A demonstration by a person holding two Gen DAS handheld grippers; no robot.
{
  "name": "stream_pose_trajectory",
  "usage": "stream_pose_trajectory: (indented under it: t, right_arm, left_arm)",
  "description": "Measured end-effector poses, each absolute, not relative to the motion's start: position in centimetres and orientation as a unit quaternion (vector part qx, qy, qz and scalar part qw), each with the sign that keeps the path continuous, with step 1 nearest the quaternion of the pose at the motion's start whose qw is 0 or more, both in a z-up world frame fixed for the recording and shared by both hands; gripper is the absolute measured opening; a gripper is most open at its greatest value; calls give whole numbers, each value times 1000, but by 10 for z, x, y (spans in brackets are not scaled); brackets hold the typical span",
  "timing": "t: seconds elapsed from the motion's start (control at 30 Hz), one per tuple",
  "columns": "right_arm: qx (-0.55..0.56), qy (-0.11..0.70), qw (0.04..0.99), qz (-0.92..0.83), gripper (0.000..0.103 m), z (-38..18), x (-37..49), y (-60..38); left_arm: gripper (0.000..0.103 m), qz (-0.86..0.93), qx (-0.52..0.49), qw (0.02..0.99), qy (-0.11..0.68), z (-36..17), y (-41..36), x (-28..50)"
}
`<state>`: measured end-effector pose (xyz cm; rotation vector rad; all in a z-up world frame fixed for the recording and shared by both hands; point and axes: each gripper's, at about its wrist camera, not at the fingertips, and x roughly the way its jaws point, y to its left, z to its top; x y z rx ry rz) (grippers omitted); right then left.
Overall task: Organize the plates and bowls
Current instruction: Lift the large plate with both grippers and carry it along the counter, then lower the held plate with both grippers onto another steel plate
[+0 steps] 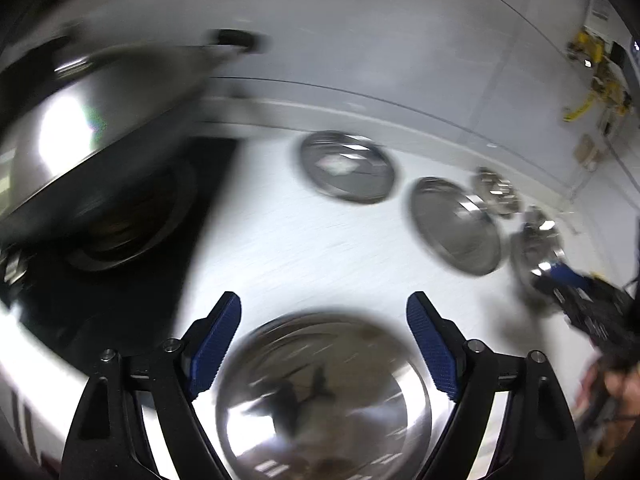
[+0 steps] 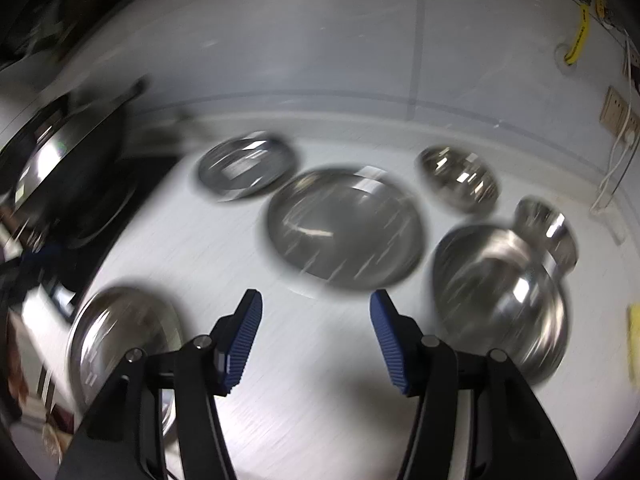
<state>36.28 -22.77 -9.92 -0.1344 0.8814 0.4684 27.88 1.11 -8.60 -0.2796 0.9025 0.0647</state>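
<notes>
Steel plates and bowls spread on the white bench; both tongs wide and empty.

Your left tongs [image 1: 324, 344] hang spread above a steel plate [image 1: 324, 396] lying flat below them, pads clear of its rim. Beyond lie two more plates [image 1: 347, 166] [image 1: 456, 226], apart in a row, likely laid singly so each rim can be reached. Your right tongs [image 2: 316, 336] gape over bare bench [image 2: 320, 380]. Only the right view separates the large bowl [image 2: 500, 300] from two small bowls [image 2: 460, 178] [image 2: 546, 232]; only the left shows the other tongs beside that bowl. A wok [image 1: 92, 120] sits on the hob, left.
</notes>
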Motion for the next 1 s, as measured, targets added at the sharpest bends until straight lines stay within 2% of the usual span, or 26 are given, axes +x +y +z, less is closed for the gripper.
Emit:
stream_pose_trajectory:
  t: [0.17,0.3,0.67,0.9,1.0]
  right_arm:
    - [-58,487,849,198,55,-115,473,-231]
    - [-66,522,833,171,55,-140,518,-235]
    - [-79,561,809,159,55,-178,558,-241]
    - [-61,587,788,175,54,-190,570,-240]
    - [-77,591,784,174,38,-196,571,-235]
  left_arm:
    - [84,-18,-177,860,478,-110,-33,380]
    - [83,-7,-218,831,513,-143,-45,438]
    - [83,22,-230,808,542,-182,-53,480]
    - [69,10,-251,796,550,-193,-55,484]
    - [54,3,-251,797,549,-194,-60,488]
